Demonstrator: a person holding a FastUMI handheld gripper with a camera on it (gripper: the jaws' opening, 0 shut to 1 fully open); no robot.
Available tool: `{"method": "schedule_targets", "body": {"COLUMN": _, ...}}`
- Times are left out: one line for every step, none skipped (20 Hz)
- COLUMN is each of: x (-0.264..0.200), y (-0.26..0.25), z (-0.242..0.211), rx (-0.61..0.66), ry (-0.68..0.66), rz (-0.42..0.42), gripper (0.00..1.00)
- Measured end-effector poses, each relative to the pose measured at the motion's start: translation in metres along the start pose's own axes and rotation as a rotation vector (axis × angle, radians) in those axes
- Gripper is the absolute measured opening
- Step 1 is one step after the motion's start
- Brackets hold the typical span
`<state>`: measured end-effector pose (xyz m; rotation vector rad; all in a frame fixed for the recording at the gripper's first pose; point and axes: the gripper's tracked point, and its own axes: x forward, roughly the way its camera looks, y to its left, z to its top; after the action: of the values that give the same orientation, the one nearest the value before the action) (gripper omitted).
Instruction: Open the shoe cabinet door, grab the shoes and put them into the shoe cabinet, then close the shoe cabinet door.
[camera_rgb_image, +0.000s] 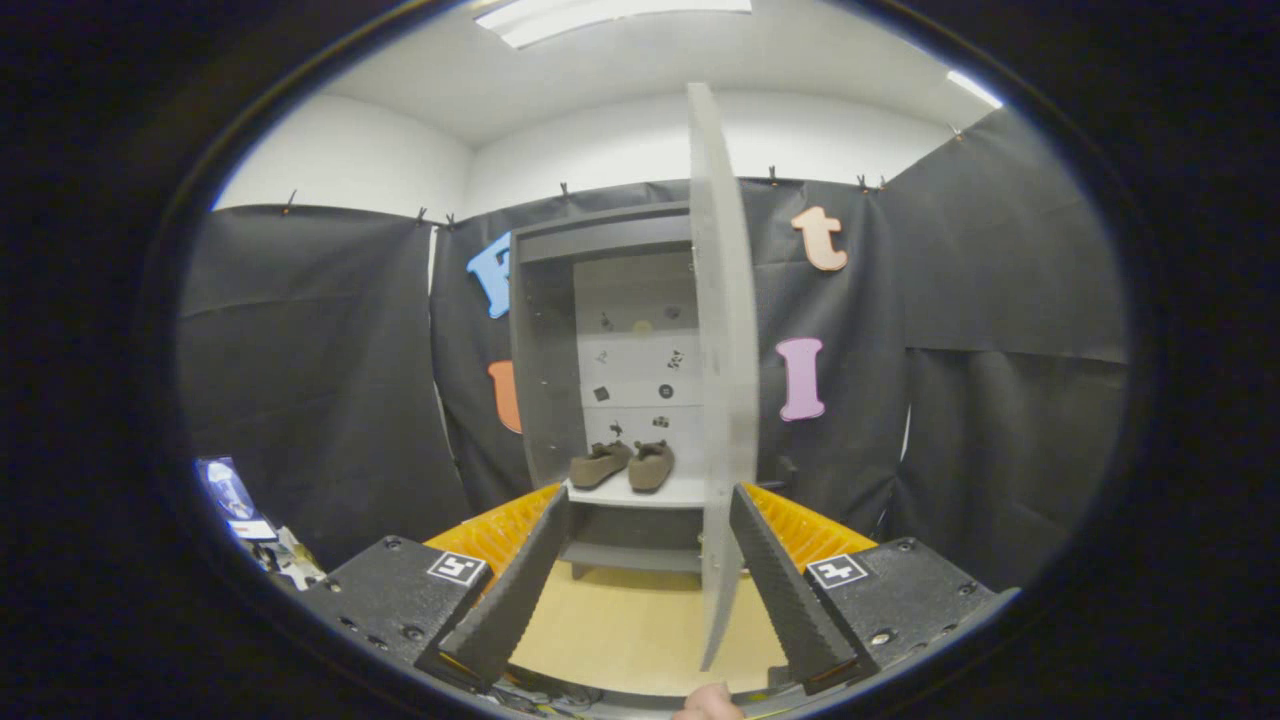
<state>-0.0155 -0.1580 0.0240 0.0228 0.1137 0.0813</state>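
black cloth walls enclose a booth with a pale wooden floor (620, 630). a grey shoe cabinet (600, 380) stands open, its door (722, 350) swung out edge-on, reaching between the fingers near the right one. the gripper (650, 510) has its fingers apart, clamping nothing. a pair of brown shoes (625, 465) sits on the cabinet's shelf (640, 492), beyond the fingers.

the gripper (650, 500) is pointing level toward the far side with its two dark ridged fingers (510, 590) spread wide and gripping nothing, while a fingertip of the person's hand (708, 702) is showing at the near edge.
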Motion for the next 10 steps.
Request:
{"method": "schedule_targets", "body": {"x": -0.005, "y": -0.023, "z": 0.001, "rx": -0.001, "ry": -0.001, "rz": -0.028, "gripper": 1.00}}
{"method": "schedule_targets", "body": {"x": -0.011, "y": -0.045, "z": 0.003, "rx": 0.000, "ry": -0.003, "rz": -0.053, "gripper": 1.00}}
{"method": "schedule_targets", "body": {"x": -0.015, "y": -0.065, "z": 0.005, "rx": 0.001, "ry": -0.012, "rz": -0.069, "gripper": 1.00}}
{"method": "schedule_targets", "body": {"x": -0.018, "y": -0.080, "z": 0.007, "rx": 0.002, "ry": -0.022, "rz": -0.072, "gripper": 1.00}}
{"method": "schedule_targets", "body": {"x": -0.019, "y": -0.098, "z": 0.007, "rx": -0.002, "ry": -0.028, "rz": -0.084, "gripper": 1.00}}
{"method": "schedule_targets", "body": {"x": -0.016, "y": -0.117, "z": 0.006, "rx": -0.006, "ry": -0.033, "rz": -0.097, "gripper": 1.00}}
{"method": "schedule_targets", "body": {"x": -0.013, "y": -0.133, "z": 0.006, "rx": -0.011, "ry": -0.037, "rz": -0.106, "gripper": 1.00}}
{"method": "schedule_targets", "body": {"x": -0.006, "y": -0.136, "z": 0.000, "rx": -0.011, "ry": -0.034, "rz": -0.116, "gripper": 1.00}}
{"method": "schedule_targets", "body": {"x": -0.002, "y": -0.148, "z": -0.003, "rx": -0.014, "ry": -0.034, "rz": -0.126, "gripper": 1.00}}
{"method": "schedule_targets", "body": {"x": 0.002, "y": -0.163, "z": -0.005, "rx": -0.016, "ry": -0.030, "rz": -0.141, "gripper": 1.00}}
